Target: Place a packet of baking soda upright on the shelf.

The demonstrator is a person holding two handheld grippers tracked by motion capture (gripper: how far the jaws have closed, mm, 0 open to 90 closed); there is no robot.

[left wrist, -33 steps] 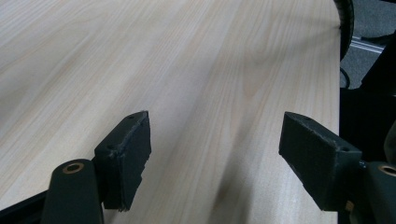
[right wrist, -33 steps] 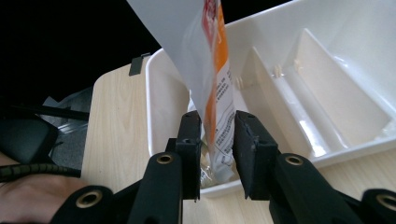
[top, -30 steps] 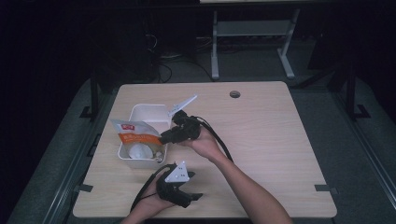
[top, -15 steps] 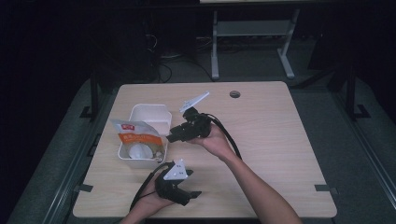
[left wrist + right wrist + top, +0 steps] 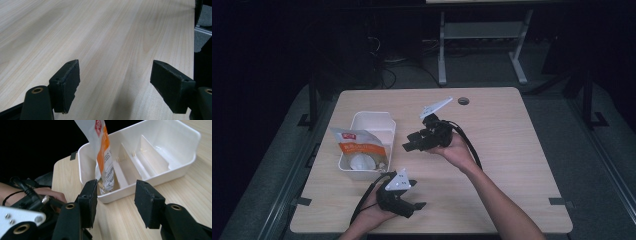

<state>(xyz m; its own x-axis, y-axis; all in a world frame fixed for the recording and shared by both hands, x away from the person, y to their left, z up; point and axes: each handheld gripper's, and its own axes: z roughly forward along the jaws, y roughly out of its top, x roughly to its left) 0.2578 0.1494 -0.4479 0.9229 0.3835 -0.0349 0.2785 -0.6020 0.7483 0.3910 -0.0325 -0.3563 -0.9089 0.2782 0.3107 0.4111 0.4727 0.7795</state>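
Left of centre in the high view, on a pale wooden table (image 5: 512, 150): a white divided tray (image 5: 382, 117). Holds an orange-and-white pouch (image 5: 357, 142), propped upright at the tray's left side, top edge poking past the rim. Beneath it, something round and white, too blurred to name.

Just right of the tray, the right gripper (image 5: 412, 146), raised above the table in one hand and aimed at the tray. Jaws spread apart, grasping nothing. Beyond them in the right gripper view, the pouch standing in the tray's end compartment, likely lined up for a pinch.

At lower centre, near the table's front edge, the left gripper (image 5: 414, 204), low in the other hand. Jaws wide apart and empty, facing bare tabletop, probably parked out of the way.
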